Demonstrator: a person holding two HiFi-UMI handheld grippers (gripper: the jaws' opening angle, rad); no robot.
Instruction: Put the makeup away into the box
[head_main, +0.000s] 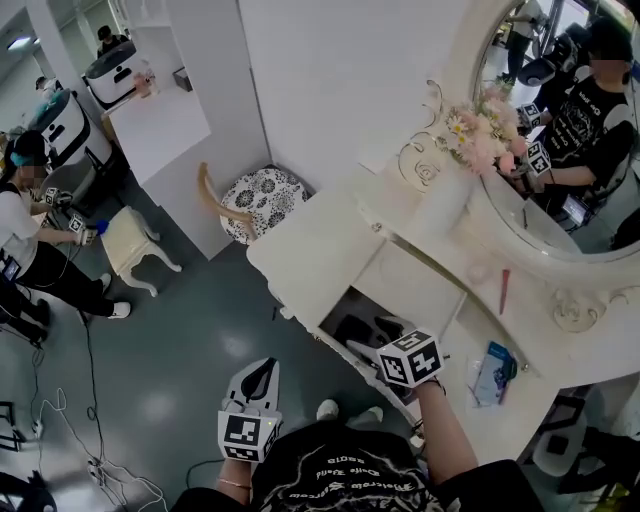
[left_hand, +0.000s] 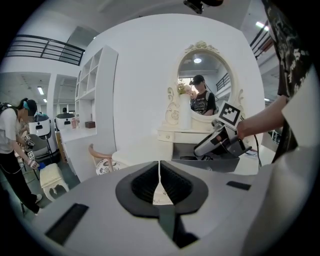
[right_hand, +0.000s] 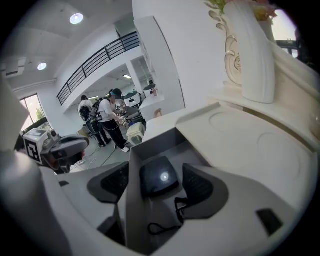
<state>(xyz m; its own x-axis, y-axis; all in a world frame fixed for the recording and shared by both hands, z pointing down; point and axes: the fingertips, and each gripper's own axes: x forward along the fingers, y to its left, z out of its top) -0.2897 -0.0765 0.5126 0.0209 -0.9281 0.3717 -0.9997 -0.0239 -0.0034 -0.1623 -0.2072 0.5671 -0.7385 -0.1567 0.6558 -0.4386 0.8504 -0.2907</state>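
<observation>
A white vanity (head_main: 330, 250) has its middle drawer (head_main: 345, 312) pulled open. My right gripper (head_main: 375, 335) hangs over that drawer, open, with nothing held. Between its pads in the right gripper view (right_hand: 157, 185) I look down on a black rounded case (right_hand: 159, 175) and a thin black cord (right_hand: 167, 222) lying in the drawer (right_hand: 131, 210). A pink stick (head_main: 504, 290) and a blue packet (head_main: 492, 372) lie on the vanity top, right of the drawer. My left gripper (head_main: 262, 370) is shut and empty, held over the floor left of the vanity (left_hand: 159, 189).
An oval mirror (head_main: 560, 130) and a vase of flowers (head_main: 480, 135) stand at the back of the vanity. A patterned chair (head_main: 255, 200) sits left of it, a small stool (head_main: 130, 240) farther left. People stand by white machines (head_main: 60, 125) at the far left; cables (head_main: 80, 440) lie on the floor.
</observation>
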